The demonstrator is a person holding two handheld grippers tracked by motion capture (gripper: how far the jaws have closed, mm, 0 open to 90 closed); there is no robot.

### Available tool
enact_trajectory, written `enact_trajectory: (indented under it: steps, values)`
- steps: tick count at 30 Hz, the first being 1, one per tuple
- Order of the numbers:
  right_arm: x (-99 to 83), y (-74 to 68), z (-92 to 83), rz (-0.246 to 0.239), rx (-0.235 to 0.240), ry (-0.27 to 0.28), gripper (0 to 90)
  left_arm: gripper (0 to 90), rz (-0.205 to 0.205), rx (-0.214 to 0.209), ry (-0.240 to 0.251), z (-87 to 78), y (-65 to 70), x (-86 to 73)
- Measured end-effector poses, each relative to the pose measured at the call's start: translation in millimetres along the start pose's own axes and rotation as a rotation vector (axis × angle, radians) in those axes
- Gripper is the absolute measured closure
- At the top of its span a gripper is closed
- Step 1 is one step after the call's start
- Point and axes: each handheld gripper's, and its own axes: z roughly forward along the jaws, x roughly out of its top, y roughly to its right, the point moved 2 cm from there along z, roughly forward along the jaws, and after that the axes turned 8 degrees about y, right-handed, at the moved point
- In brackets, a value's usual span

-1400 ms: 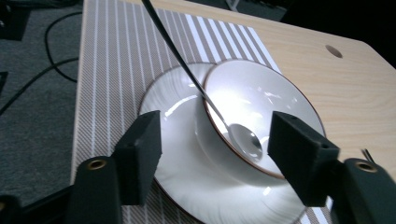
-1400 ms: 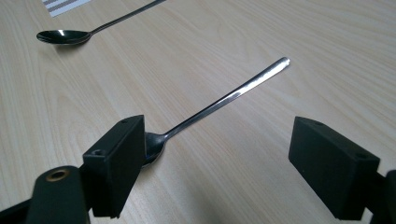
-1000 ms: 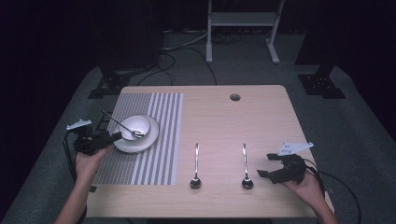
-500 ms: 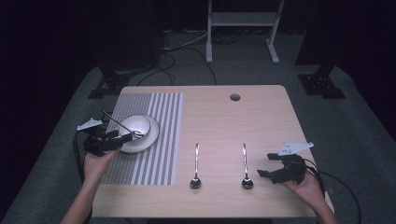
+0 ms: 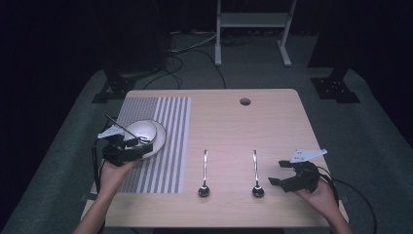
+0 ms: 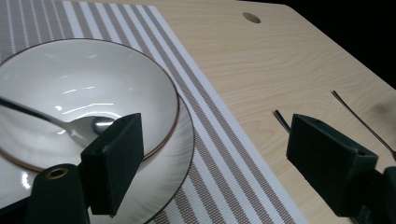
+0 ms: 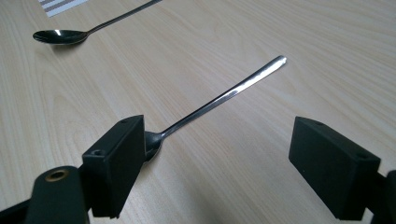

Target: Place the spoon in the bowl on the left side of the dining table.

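Gaping wide, left hand-held gripper (image 6: 210, 172) overhangs bowl (image 6: 84, 93); right hand-held gripper (image 7: 215, 172), wide, faces spoon (image 7: 219, 98)

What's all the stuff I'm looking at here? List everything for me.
Table: one, light wood, centre, small hole near far edge.
Placemat: one, grey-and-white striped, table's left part.
Plate: one, white, on the placemat.
Bowl: one, white, on the plate.
Spoon in bowl: one, silver.
Spoons on table: two, silver, side by side on bare wood.
White stand: one, on the floor beyond.
Left gripper: black, open, at the plate.
Right gripper: black, open, beside the right spoon.
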Motion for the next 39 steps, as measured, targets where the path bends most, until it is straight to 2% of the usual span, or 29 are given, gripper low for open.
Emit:
enact_trajectory:
  steps: [12,26,39]
  values:
    - [-1.2,0.6,-0.2,-0.003,-0.002,-0.001,17.6,15.5,0.012,-0.048,-0.019,15.1,19.2,-4.4]
    - [-1.8,0.4,-0.9,0.001,-0.004,0.0,17.6,15.2,0.066,-0.082,-0.055,35.3,41.3,-10.1]
    - [-2.3,-0.4,0.6,-0.005,-0.001,-0.008,17.6,15.2,0.074,-0.13,-0.06,50.7,60.6,-13.7]
